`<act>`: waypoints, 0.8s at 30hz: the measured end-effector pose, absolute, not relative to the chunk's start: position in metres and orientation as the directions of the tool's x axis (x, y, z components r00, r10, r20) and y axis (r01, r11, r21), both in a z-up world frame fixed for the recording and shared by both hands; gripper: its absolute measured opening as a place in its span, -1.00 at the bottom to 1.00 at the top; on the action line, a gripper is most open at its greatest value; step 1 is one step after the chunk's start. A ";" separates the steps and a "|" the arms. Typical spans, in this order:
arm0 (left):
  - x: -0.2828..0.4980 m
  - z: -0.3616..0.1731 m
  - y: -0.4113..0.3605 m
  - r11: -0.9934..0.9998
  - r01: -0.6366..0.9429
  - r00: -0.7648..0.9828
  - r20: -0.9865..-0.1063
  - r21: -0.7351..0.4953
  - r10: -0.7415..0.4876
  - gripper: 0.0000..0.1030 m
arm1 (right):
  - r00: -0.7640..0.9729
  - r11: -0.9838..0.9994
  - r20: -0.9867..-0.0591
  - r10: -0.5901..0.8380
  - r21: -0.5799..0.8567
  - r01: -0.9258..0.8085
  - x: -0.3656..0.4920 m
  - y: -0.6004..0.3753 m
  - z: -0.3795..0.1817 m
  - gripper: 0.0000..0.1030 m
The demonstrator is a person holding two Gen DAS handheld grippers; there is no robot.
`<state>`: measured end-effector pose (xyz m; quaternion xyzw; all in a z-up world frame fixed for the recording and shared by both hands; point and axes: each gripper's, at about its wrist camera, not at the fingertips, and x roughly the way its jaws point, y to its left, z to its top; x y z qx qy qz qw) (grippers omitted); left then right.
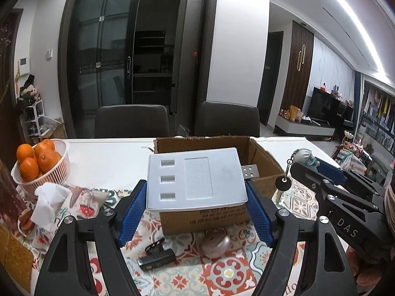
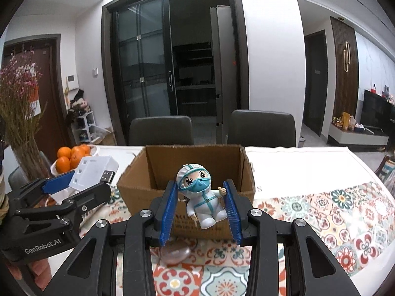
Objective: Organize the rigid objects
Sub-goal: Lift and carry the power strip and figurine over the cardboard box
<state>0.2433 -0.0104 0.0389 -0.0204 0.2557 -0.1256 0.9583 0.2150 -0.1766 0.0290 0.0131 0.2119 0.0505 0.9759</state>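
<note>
My left gripper [image 1: 196,185] is shut on a flat white USB hub [image 1: 195,180], its blue pads pressing both long sides and its metal plug sticking out to the right. It hangs above the near edge of an open cardboard box [image 1: 261,157]. In the right wrist view my right gripper [image 2: 201,185] is shut on a small white-suited, masked figurine keychain [image 2: 201,197], held in front of the same box [image 2: 192,157]. A black-capped key [image 1: 284,185] dangles from the figurine [image 1: 306,157]. The left gripper [image 2: 91,181] with the hub [image 2: 92,172] shows at the left of that view.
A white basket of oranges [image 1: 37,162] and a tissue pack [image 1: 49,197] stand at the left. A small black gadget [image 1: 156,254] and a rounded pinkish object [image 1: 214,244] lie on the patterned cloth before the box. Two dark chairs [image 1: 130,120] stand behind the table, dried flowers [image 2: 19,113] far left.
</note>
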 end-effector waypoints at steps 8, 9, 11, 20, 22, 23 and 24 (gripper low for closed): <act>0.264 0.051 -0.010 0.962 0.243 0.834 -0.480 -0.123 -0.272 0.48 | 0.921 0.995 -0.377 0.101 0.036 -0.095 0.227 -0.173 0.046 -0.25; 0.267 0.053 -0.011 0.962 0.247 0.834 -0.479 -0.121 -0.274 0.48 | 0.922 0.995 -0.374 0.100 0.035 -0.094 0.228 -0.173 0.047 -0.25; 0.271 0.056 -0.011 0.962 0.248 0.836 -0.477 -0.114 -0.272 0.48 | 0.925 0.995 -0.368 0.096 0.032 -0.090 0.232 -0.173 0.051 -0.25; 0.297 0.066 -0.020 0.957 0.272 0.828 -0.483 -0.098 -0.285 0.48 | 0.917 0.994 -0.383 0.108 0.053 -0.095 0.259 -0.182 0.057 -0.25; 0.302 0.068 -0.022 0.957 0.274 0.826 -0.488 -0.093 -0.284 0.48 | 0.916 0.994 -0.386 0.105 0.052 -0.092 0.262 -0.185 0.056 -0.25; 0.305 0.069 -0.023 0.958 0.274 0.825 -0.491 -0.087 -0.281 0.48 | 0.917 0.995 -0.386 0.101 0.052 -0.088 0.264 -0.186 0.057 -0.25; 0.309 0.071 -0.025 0.958 0.274 0.823 -0.496 -0.082 -0.277 0.48 | 0.916 0.995 -0.388 0.098 0.048 -0.085 0.267 -0.187 0.057 -0.25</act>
